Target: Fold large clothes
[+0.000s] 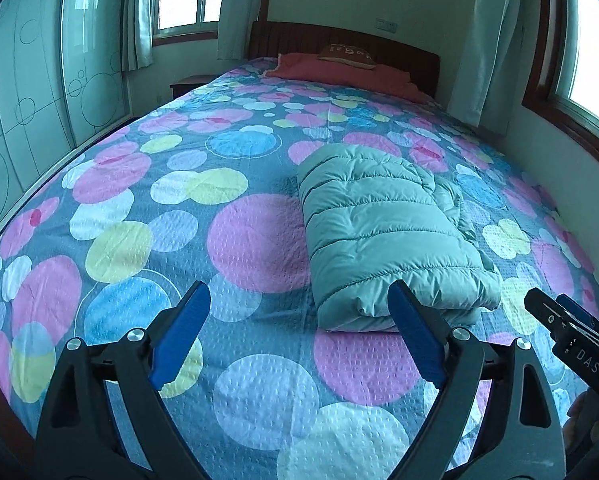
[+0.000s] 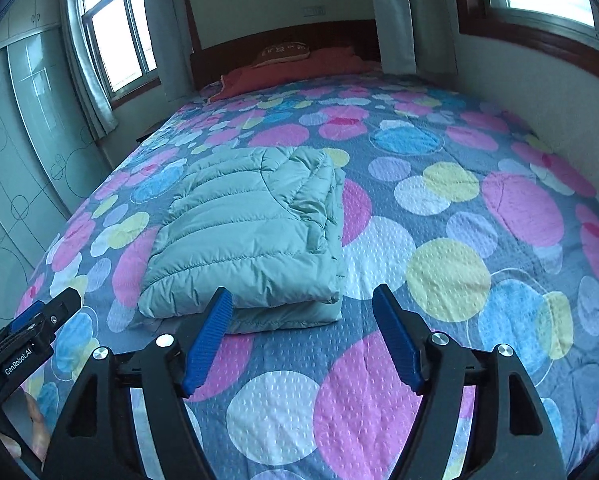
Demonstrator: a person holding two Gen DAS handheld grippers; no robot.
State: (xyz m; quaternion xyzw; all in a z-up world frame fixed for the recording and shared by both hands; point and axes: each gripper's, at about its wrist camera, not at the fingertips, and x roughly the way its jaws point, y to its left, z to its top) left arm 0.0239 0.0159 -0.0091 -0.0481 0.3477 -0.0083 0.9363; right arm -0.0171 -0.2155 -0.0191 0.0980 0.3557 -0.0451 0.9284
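Jacket: a pale green quilted puffer jacket (image 1: pixel 391 232) lies on the bed (image 1: pixel 139 208), already a compact rectangular bundle; several layers show stacked at its near edge in both wrist views; its top face is smooth, quilting lines running across; a looser lip of fabric, perhaps a collar or sleeve end, shows along its right side in the left wrist view, not fully tucked.

Position: bundle sits on the spotted bedspread (image 2: pixel 459 208), mid-bed toward the foot; headboard (image 1: pixel 339 38) and red pillow (image 1: pixel 339 70) well beyond it; nothing else lies near it on the cover.

Left claw (image 1: pixel 299 338): released, blue pads spread wide, nothing between them; its right pad overlaps the bundle's near corner in the picture, but whether it touches I cannot tell; it looks to be held above the bedspread.

Right claw (image 2: pixel 303 336): likewise released, pads apart, empty; its left pad sits in front of the bundle's near edge, contact not evident; each claw shows at the other view's margin, side by side at the foot of the bed.

Progress, by judgement: folding looks essentially done; both claws are clear of the cloth and the shape holds on its own; what may be left is small: tidying the loose right-hand edge, pressing the puffy layers flatter, or carrying the bundle elsewhere; no other garment waiting to be folded is visible.
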